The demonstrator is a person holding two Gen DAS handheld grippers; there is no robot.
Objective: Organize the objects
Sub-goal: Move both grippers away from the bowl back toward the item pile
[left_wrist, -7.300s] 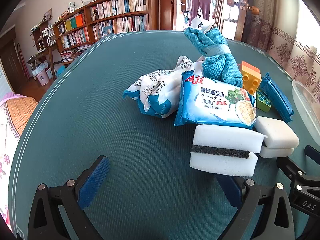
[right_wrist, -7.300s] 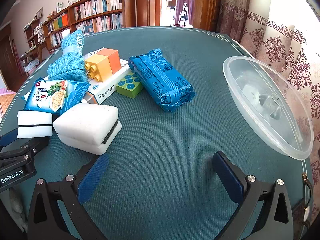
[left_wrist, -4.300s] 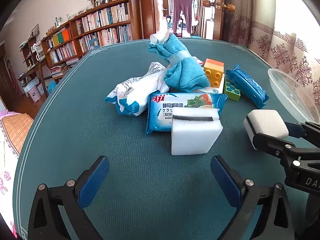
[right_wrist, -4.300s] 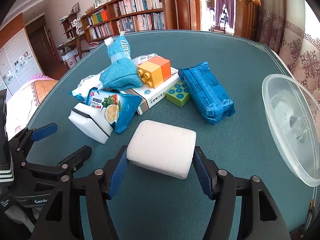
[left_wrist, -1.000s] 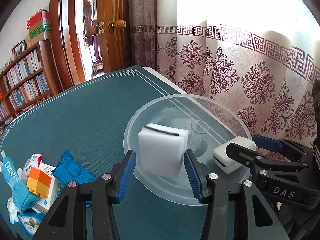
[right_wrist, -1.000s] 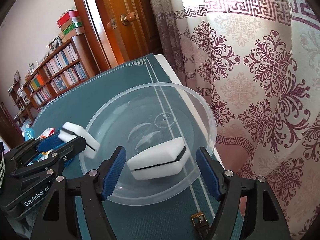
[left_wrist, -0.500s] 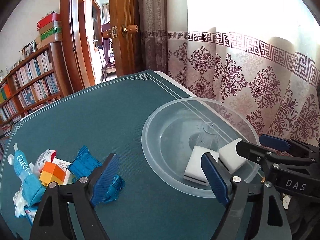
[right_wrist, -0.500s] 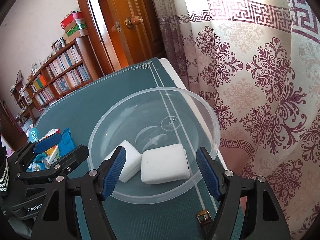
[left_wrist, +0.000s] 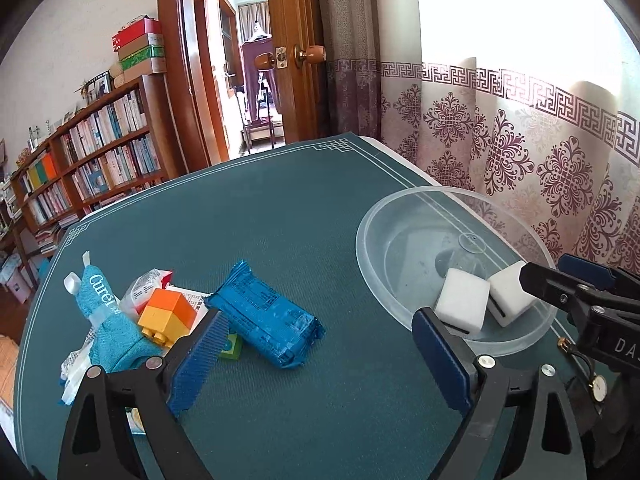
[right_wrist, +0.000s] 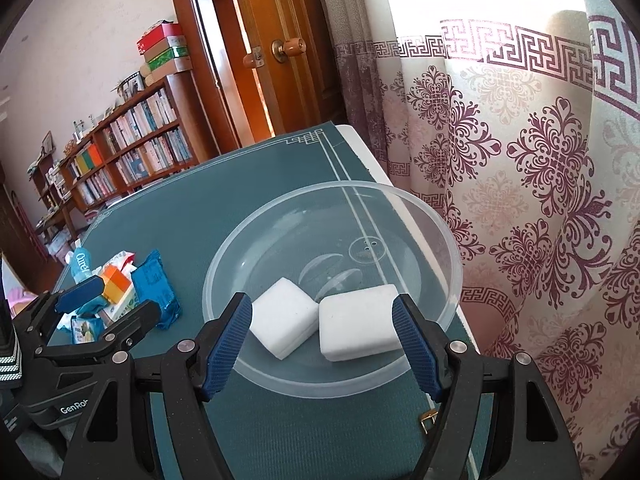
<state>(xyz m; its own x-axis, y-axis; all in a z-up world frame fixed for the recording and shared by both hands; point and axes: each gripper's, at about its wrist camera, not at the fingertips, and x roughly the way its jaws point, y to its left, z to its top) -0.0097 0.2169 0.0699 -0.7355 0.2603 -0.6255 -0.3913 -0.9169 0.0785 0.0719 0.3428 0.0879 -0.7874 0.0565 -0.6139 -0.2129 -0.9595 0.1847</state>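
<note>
Left wrist view: the left gripper (left_wrist: 320, 348) has nothing between its jaws, which are opening wide above the green counter (left_wrist: 280, 216). The two white sponges (left_wrist: 462, 304) lie side by side in the clear plastic bowl (left_wrist: 372, 216) at the counter's edge by the curtain. In the right wrist view the right gripper (right_wrist: 322, 344) hangs just over the bowl's near rim (right_wrist: 320, 388), its jaws apart and gripping nothing — the sponges (right_wrist: 360, 322) sit beyond and between the pads, untouched as far as I can tell.

The sponge step looks finished; both are down in the bowl. What remains is the heap on the far side of the counter: the blue snack packet (left_wrist: 264, 316), the orange and yellow brick (left_wrist: 166, 314), the teal Curel pouch (left_wrist: 106, 320), and packets partly hidden under them.

The next move, I judge, calls for swinging one gripper across to that heap — the blue packet lies nearest and clear on top, so it is the easiest pick. It is soft and crinkly, so a grip across its narrow width should hold best.
</note>
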